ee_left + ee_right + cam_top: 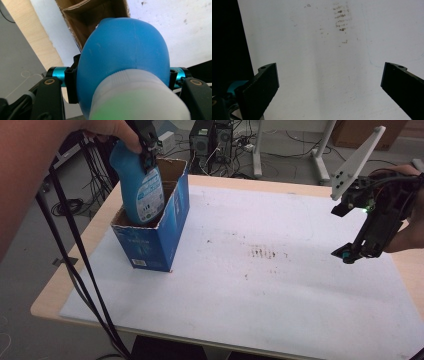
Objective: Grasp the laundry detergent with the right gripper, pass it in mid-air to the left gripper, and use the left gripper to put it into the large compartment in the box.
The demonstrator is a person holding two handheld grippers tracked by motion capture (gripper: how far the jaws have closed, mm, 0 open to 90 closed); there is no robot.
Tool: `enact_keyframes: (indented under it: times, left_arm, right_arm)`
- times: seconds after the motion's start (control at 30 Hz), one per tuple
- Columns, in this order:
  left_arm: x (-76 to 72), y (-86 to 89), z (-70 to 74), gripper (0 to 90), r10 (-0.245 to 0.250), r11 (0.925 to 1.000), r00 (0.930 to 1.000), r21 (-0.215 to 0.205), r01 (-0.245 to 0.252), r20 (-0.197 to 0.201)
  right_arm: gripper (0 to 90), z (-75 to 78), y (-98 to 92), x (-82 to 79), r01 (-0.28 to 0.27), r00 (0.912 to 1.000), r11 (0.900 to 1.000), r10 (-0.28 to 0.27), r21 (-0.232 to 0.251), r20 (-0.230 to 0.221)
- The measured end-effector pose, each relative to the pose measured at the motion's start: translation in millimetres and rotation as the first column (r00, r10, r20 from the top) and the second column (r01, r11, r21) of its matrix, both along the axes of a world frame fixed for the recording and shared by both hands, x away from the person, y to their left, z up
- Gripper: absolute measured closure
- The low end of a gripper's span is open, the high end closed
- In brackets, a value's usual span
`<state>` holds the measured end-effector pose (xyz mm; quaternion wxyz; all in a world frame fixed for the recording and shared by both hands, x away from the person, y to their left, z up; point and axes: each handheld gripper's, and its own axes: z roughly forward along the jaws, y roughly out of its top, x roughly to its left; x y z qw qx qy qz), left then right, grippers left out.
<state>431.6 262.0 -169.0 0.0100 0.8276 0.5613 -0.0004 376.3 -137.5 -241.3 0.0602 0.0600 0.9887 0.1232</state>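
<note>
A blue plastic bottle (pixel 136 185) with a white label and a white cap (pixel 137 100) stands partly lowered into an open blue cardboard box (pixel 155 240) at the table's left. My left gripper (pixel 148 151) is shut on the bottle near its top, one jaw on each side of the blue shoulder (pixel 122 50). The box's brown inside (pixel 92 15) lies just below the bottle. My right gripper (pixel 357 252) hovers open over the white mat at the right, its two black jaws wide apart with nothing between them (pixel 329 82).
A white mat (pixel 260 285) with dark smudges (pixel 262 253) covers most of the wooden table (pixel 55 290). Black cables (pixel 75 265) hang down at the left. Computer cases (pixel 210 140) and stand legs are on the floor behind the table.
</note>
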Motion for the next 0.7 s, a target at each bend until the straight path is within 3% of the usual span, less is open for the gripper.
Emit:
enact_keyframes:
  times: [0.17,0.23,0.27,0.3,0.37,0.4,0.43,0.47,0.6,0.7]
  left_arm:
    - [4.5,1.8,-29.3,37.0,-0.133,0.9911,0.9911,0.001,0.133,0.005]
    - [5.7,2.0,-41.7,37.0,-0.175,0.9845,0.9845,0.006,0.175,-0.003]
    - [5.7,2.0,-41.7,37.0,-0.175,0.9845,0.9845,0.006,0.175,-0.003]
    - [6.9,1.4,-55.6,37.0,-0.259,0.9656,0.9658,0.018,0.259,-0.003]
    - [7.9,0.6,-62.9,36.9,-0.316,0.9486,0.9488,0.02,0.316,-0.006]
    - [8.2,-0.2,-67.7,36.9,-0.358,0.9335,0.9337,0.019,0.358,-0.005]
    - [8.2,-0.2,-67.7,36.9,-0.358,0.9335,0.9337,0.019,0.358,-0.005]
    - [9.4,-1.2,-76.4,36.9,-0.415,0.9094,0.9096,0.019,0.415,-0.02]
    - [8.4,-4.3,-91.9,36.9,-0.481,0.876,0.8762,0.026,0.482,-0.036]
    - [6.9,-7.2,-102.0,36.8,-0.533,0.843,0.8432,0.04,0.536,-0.067]
  right_arm:
    - [0.6,-2.1,1.1,0.3,-0.003,1.0,1.0,0.003,-0.006,0.002]
    - [0.6,-3.2,1.2,0.3,-0.007,1.0,1.0,0.007,-0.005,0.004]
    - [0.6,-3.2,1.2,0.3,-0.007,1.0,1.0,0.007,-0.005,0.004]
    - [0.6,-4.5,1.1,-0.4,0.0,1.0,1.0,0.0,-0.008,0.001]
    - [0.6,-5.4,0.6,-0.1,0.0,1.0,1.0,0.0,-0.008,0.0]
    - [0.6,-5.8,0.3,-0.3,0.004,1.0,1.0,-0.004,-0.01,-0.002]
    - [0.6,-5.8,0.3,-0.3,0.004,1.0,1.0,-0.004,-0.01,-0.002]
    - [0.6,-6.3,0.0,-0.3,0.003,1.0,1.0,-0.003,-0.011,-0.002]
    - [0.6,-8.1,-2.2,-0.6,0.014,0.9999,1.0,-0.014,-0.017,-0.004]
    - [0.6,-10.2,-3.4,-0.3,0.017,0.9998,1.0,-0.017,-0.014,-0.009]
